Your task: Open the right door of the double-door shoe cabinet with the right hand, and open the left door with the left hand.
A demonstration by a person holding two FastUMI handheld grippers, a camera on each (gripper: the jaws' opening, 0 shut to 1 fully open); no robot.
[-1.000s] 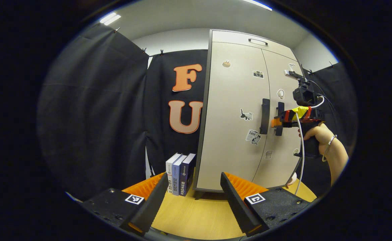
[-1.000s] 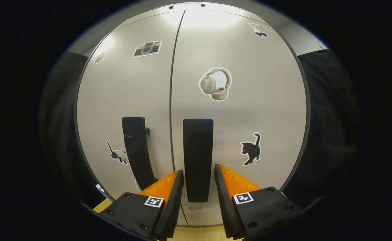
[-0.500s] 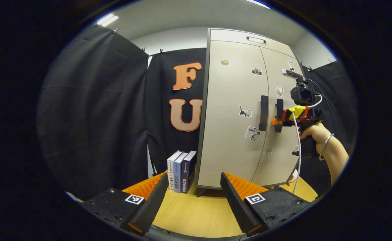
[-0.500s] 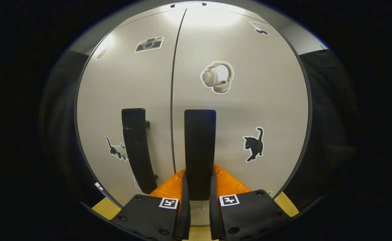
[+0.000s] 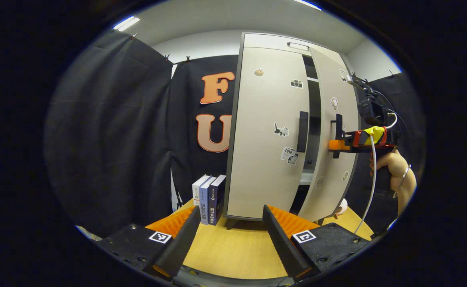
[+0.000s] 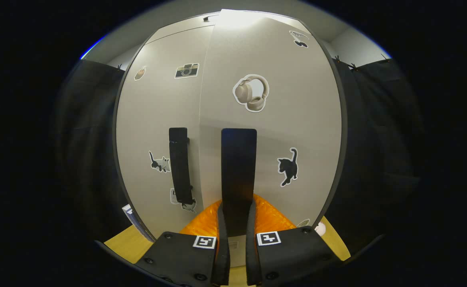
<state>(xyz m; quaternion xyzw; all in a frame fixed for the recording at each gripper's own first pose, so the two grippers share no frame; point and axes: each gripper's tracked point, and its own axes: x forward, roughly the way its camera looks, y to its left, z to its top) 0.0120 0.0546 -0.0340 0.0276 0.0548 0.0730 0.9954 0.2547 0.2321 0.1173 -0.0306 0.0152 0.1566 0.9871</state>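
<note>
A beige double-door shoe cabinet [image 5: 265,131] stands on the wooden table. Its right door [image 5: 333,135] is swung partly out, with a dark gap beside the left door [image 5: 257,139], which is flush. My right gripper [image 6: 237,223] is shut on the right door's black vertical handle [image 6: 238,167]; in the left gripper view it [image 5: 335,144] is held by a hand at that handle [image 5: 338,127]. The left door's black handle [image 5: 303,131] [image 6: 179,163] is free. My left gripper [image 5: 229,227] stands open, low over the table, well short of the cabinet.
Three books [image 5: 208,199] stand upright against the cabinet's left side. The wooden tabletop [image 5: 233,255] stretches in front of the cabinet. Black cloth walls close in on both sides. A white cable [image 5: 371,179] hangs from the right gripper.
The right gripper closed on the right door's handle and pulled the door partly open. The left gripper stayed open and low, its view shifting slightly.
</note>
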